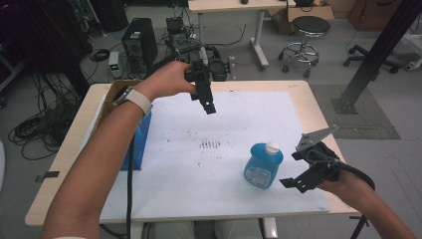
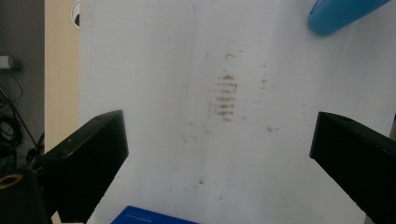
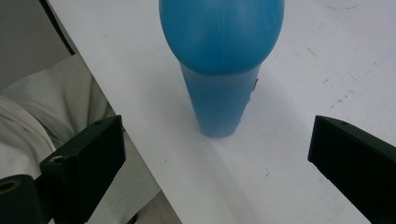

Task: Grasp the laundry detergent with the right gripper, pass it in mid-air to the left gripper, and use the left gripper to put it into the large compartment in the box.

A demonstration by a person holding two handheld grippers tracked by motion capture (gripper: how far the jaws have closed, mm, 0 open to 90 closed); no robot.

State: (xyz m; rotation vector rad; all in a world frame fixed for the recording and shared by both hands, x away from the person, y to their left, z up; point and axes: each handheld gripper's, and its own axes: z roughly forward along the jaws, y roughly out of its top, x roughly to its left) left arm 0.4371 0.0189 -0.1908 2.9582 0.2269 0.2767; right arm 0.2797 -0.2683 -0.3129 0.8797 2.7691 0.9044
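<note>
Honestly, tip-over risk noted: blue bottle (image 1: 263, 166) stood upright lower right of centre on white surface (image 1: 199, 164), near front edge, long axis vertical, white cap (image 1: 272, 147) up. Right claw (image 1: 304, 164) spread wide just beside it, nothing held; off-centre nudge could topple bottle. Left claw (image 1: 205, 94) raised upper centre, wide, empty.

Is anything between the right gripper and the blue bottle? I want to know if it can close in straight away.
Nothing visible. The right gripper, jaws open, faces the upright blue bottle, with bare white mat between them.
</note>
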